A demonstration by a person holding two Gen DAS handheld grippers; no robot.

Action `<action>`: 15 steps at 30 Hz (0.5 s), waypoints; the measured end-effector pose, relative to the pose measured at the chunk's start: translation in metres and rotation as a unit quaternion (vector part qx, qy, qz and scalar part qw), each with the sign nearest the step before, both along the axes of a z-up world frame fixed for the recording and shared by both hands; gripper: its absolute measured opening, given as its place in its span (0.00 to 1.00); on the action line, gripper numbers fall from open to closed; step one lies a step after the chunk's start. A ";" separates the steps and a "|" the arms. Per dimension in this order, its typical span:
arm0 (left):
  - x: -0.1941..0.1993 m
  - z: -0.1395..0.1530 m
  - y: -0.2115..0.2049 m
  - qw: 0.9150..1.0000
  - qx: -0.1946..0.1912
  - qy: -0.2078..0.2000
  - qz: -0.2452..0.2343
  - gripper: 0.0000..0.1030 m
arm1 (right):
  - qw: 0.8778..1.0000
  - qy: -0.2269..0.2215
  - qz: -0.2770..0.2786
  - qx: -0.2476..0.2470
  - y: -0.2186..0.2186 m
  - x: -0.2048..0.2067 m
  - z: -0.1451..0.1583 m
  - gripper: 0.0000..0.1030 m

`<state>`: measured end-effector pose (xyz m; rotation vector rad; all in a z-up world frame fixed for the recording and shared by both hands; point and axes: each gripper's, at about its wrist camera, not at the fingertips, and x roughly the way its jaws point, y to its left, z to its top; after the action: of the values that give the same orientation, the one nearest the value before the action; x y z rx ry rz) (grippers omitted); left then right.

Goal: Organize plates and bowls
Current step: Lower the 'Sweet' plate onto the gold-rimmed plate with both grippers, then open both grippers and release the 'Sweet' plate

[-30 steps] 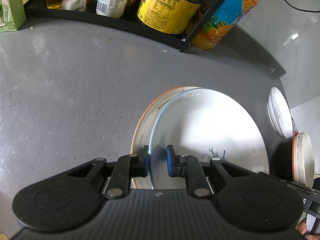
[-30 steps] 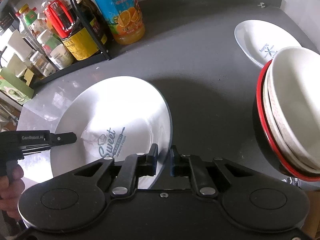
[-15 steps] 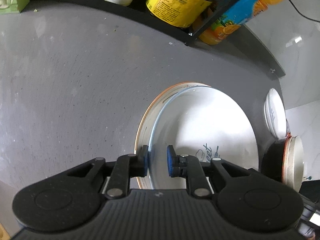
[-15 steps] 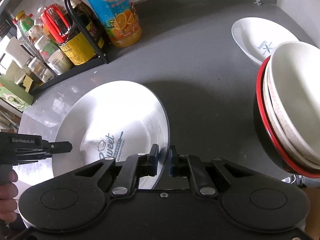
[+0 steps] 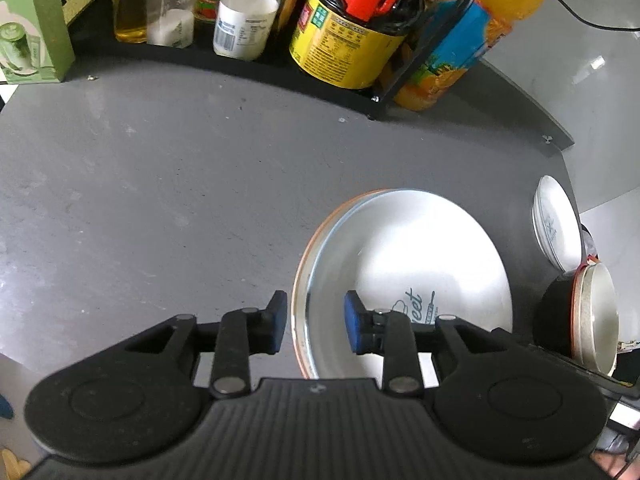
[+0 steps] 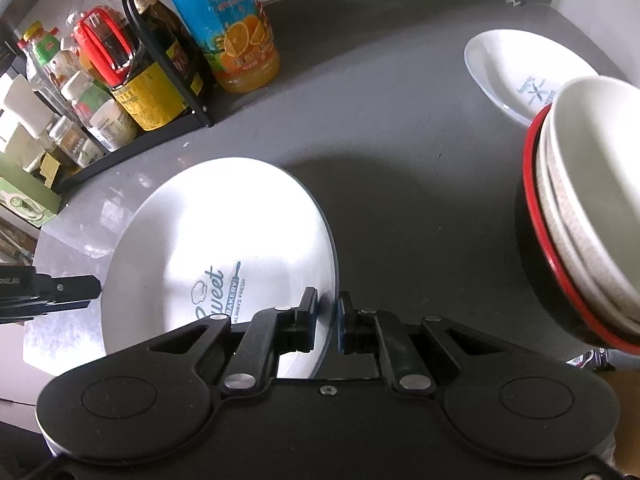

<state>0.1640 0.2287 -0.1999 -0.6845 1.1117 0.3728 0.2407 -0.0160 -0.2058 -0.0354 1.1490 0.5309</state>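
White plate (image 6: 224, 232) lies flat, lettering toward right hand-held gripper (image 6: 327, 322).

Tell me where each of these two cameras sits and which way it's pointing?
Left wrist: rides on the left gripper, looking forward over the big plate toward the bottles; its own fingers show, open.
Right wrist: rides on the right gripper, facing the same plate from the opposite rim; stacked bowls alongside.
Shared: plate, bowls, orange juice bottle.

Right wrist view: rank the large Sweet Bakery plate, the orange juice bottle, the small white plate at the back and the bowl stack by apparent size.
1. Sweet Bakery plate
2. Bowl stack, though it is near the lens and cropped, so unsure
3. Orange juice bottle
4. Small white plate, partly hidden behind the bowls; close to the bottle
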 end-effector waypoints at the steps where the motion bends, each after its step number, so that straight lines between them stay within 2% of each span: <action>1: 0.000 0.000 0.001 1.000 0.001 0.001 0.001 0.28 | 1.000 -0.001 0.000 -0.001 0.001 0.000 -0.001 0.10; 7: -0.006 -0.002 0.002 1.000 0.005 0.006 0.007 0.28 | 1.000 -0.005 -0.001 -0.004 0.005 0.003 -0.001 0.11; 10: -0.004 0.003 -0.001 1.000 0.012 0.001 0.004 0.28 | 1.000 -0.003 -0.007 0.003 0.002 0.004 0.004 0.19; 11: -0.002 0.005 -0.003 1.000 0.017 -0.003 0.002 0.29 | 1.000 -0.002 -0.007 0.011 0.001 0.004 0.007 0.28; 12: 0.000 0.008 -0.004 1.000 0.023 -0.006 -0.001 0.32 | 1.000 -0.002 -0.009 0.018 -0.002 0.005 0.011 0.33; 15: 0.005 0.016 -0.009 0.999 0.044 -0.020 -0.004 0.53 | 1.000 -0.008 -0.013 0.025 -0.008 0.008 0.024 0.34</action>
<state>0.1695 0.2195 -0.1841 -0.6069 1.0540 0.3988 0.2486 -0.0238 -0.1813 0.0186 1.1192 0.5352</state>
